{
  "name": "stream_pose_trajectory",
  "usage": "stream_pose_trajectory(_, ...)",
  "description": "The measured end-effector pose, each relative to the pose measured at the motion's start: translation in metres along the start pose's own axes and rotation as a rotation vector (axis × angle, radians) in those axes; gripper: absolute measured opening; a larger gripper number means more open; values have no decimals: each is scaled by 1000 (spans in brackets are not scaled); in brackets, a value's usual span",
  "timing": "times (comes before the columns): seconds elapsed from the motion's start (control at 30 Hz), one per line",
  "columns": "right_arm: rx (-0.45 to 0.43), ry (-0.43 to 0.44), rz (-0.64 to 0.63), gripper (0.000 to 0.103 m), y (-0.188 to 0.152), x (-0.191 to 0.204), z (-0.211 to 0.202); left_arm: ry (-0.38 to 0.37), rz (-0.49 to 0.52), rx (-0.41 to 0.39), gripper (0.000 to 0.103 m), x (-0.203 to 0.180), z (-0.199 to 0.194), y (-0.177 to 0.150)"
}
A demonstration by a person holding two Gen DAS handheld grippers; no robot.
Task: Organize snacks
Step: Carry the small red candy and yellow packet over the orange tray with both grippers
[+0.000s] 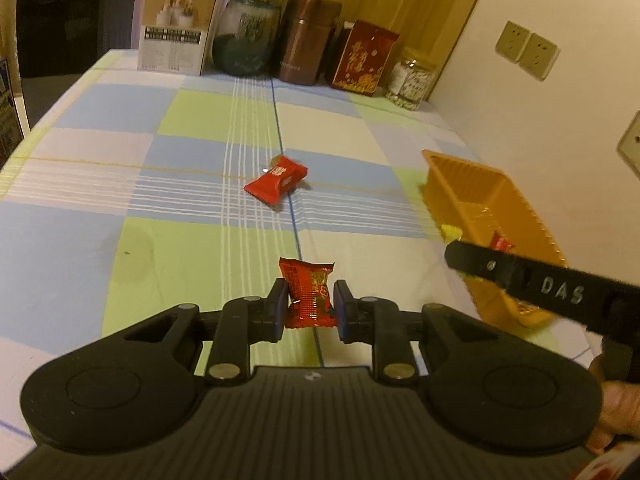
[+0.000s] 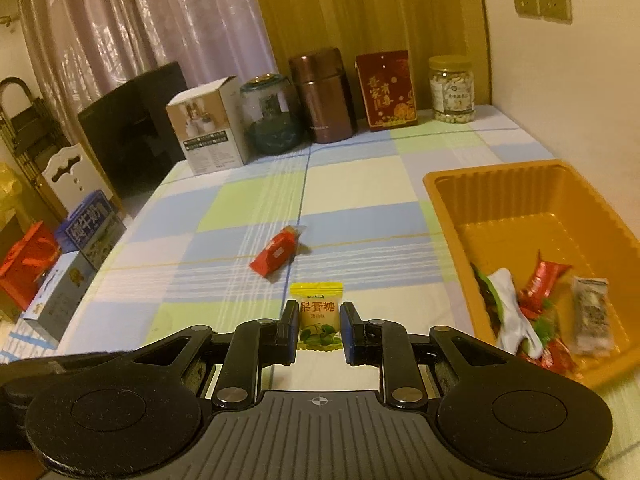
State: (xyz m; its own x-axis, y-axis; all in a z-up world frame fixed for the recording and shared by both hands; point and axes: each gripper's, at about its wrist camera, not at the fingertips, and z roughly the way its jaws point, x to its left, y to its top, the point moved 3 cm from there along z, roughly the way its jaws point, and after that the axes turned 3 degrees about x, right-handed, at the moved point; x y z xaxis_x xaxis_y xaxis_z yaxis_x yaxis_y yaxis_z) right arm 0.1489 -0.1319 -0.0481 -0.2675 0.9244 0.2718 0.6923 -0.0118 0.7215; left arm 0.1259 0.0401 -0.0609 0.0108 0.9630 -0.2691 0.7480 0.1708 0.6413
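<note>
- Our left gripper point(image 1: 310, 306) pinches a red packet point(image 1: 310, 294); right gripper point(image 2: 320, 326) pinches a yellow candy point(image 2: 319, 316).
- Several snacks lie in the tray point(image 2: 492, 178) at the desk's right edge.
- One red bar point(image 1: 276, 178) waits mid-desk.

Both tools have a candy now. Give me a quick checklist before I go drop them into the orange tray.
1. Left tool on the red candy: fingers at both sides, ok.
2. Right tool on the yellow candy: small gap at its right finger, cannot tell.
3. Orange tray has free space at its far end: ok.
4. Path to tray: right tool's arm crosses in front of the left one, not ok.
5. Red packet on the tablecloth, not yet collected: not ok.
</note>
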Motion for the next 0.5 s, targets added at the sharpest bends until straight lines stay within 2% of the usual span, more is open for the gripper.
stream_pose_trajectory(0.27, 4, -11, -22, 22, -17, 10, -39, -2, 12, -33, 21, -16, -44, -12)
stream_pose_trajectory(0.5, -14, -36, -50, 22, -26, 11, -70, -27, 27, -53, 21, -33, -66, -16)
